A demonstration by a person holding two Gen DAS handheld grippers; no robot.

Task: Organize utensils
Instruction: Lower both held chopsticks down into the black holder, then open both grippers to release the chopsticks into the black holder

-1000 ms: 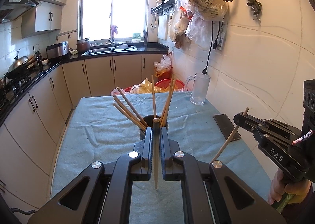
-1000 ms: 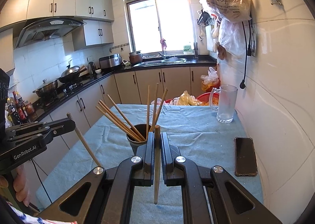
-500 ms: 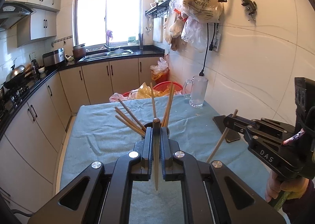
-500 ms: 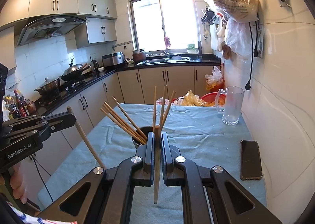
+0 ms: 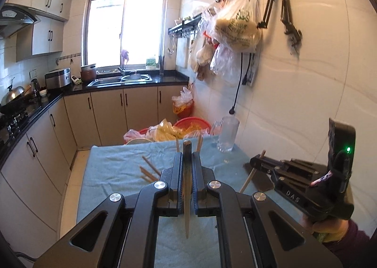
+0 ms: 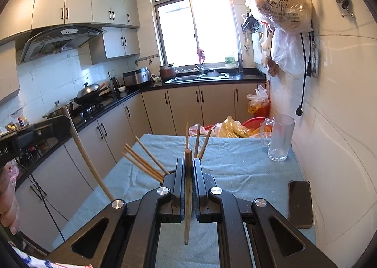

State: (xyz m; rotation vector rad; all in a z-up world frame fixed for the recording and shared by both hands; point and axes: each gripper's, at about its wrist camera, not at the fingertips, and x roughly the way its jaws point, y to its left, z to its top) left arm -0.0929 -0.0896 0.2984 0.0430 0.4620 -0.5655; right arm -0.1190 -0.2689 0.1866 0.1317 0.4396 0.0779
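My left gripper (image 5: pixel 187 162) is shut on a wooden chopstick (image 5: pixel 187 209) that stands upright between its pads. My right gripper (image 6: pixel 188 164) is shut on a second chopstick (image 6: pixel 188 209), also upright. Each gripper shows in the other's view: the right gripper (image 5: pixel 258 162) with its slanted chopstick (image 5: pixel 249 177), and the left gripper (image 6: pixel 54 124) with its chopstick (image 6: pixel 87 157). Both hang above the blue-clothed table (image 6: pixel 235 164). Several more chopsticks (image 6: pixel 146 164) fan out of a holder on the table. The holder itself is hidden behind my fingers (image 6: pixel 179 173) in both views.
A glass mug (image 6: pixel 280 137) stands at the table's far right by the tiled wall. A dark phone (image 6: pixel 300 203) lies near the right edge. A red basket with plastic bags (image 5: pixel 193 124) sits behind the table. Kitchen counters (image 6: pixel 99 107) run along the left.
Both grippers have risen with their chopsticks still clamped. The dark holder has dropped out of sight behind the fingers, and only the tips of its chopsticks show.
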